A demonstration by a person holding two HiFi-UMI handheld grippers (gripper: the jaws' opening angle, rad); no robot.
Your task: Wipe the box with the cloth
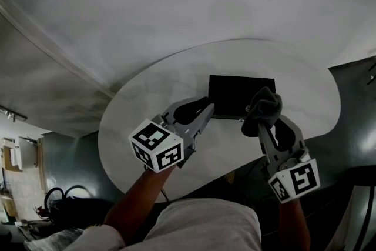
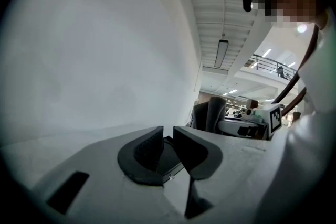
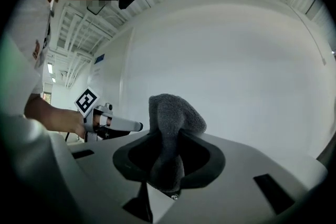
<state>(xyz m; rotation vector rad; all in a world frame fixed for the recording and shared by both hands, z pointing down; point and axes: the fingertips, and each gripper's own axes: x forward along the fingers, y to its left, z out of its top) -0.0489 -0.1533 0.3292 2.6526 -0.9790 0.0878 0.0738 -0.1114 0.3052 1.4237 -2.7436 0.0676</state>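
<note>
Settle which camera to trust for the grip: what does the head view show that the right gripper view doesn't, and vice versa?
Only the head view shows the black box on the white table, with the left gripper near the box's left edge. Only the right gripper view shows the right gripper with its jaws pressed on the grey cloth, a bunch standing above them. Both views show the cloth in the right gripper and the left gripper beside it.
</note>
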